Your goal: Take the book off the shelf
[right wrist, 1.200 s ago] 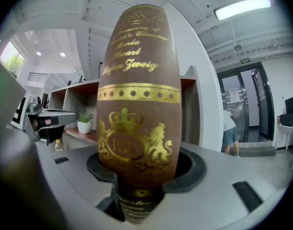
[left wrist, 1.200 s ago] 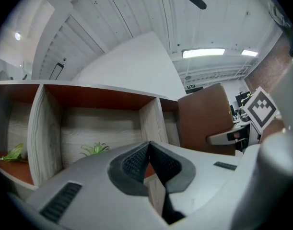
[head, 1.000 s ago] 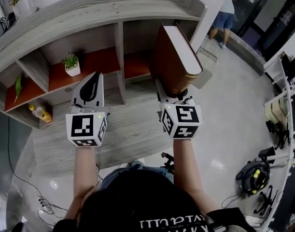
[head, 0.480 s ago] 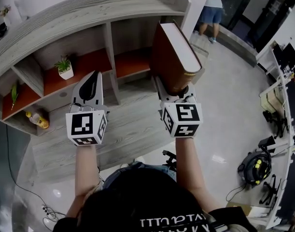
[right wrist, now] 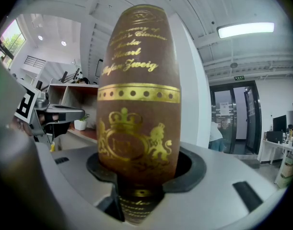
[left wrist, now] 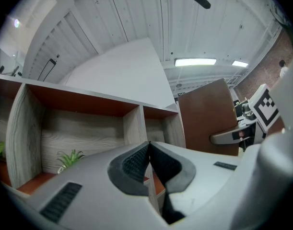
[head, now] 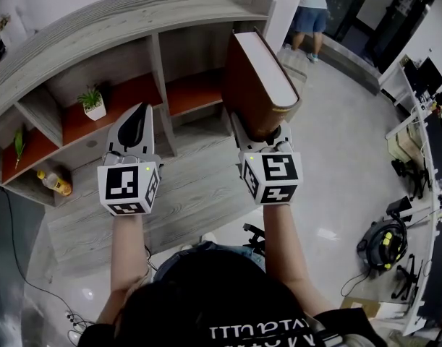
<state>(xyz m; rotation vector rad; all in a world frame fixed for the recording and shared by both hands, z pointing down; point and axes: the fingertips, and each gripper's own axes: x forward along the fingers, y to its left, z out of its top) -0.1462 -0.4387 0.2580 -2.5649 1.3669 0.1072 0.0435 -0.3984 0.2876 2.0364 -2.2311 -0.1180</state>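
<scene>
A thick brown book (head: 255, 85) with gold lettering on its spine (right wrist: 136, 104) stands up from my right gripper (head: 264, 137), which is shut on its lower end. The book is in the air in front of the grey wooden shelf unit (head: 112, 27), outside its compartments. In the left gripper view the same book (left wrist: 208, 119) shows at the right with the right gripper beside it. My left gripper (head: 134, 125) hovers to the left at about the same height, jaws together with nothing between them (left wrist: 148, 152).
A small potted plant (head: 92, 103) stands in a red-floored compartment. A bottle (head: 54, 184) and a green item (head: 18, 139) sit in lower left compartments. A person (head: 307, 16) stands at the far right; cables and gear (head: 383, 241) lie on the floor.
The shelf has drifted left and away in the head view as both grippers and the book stay level; the grip on the book is unchanged.
</scene>
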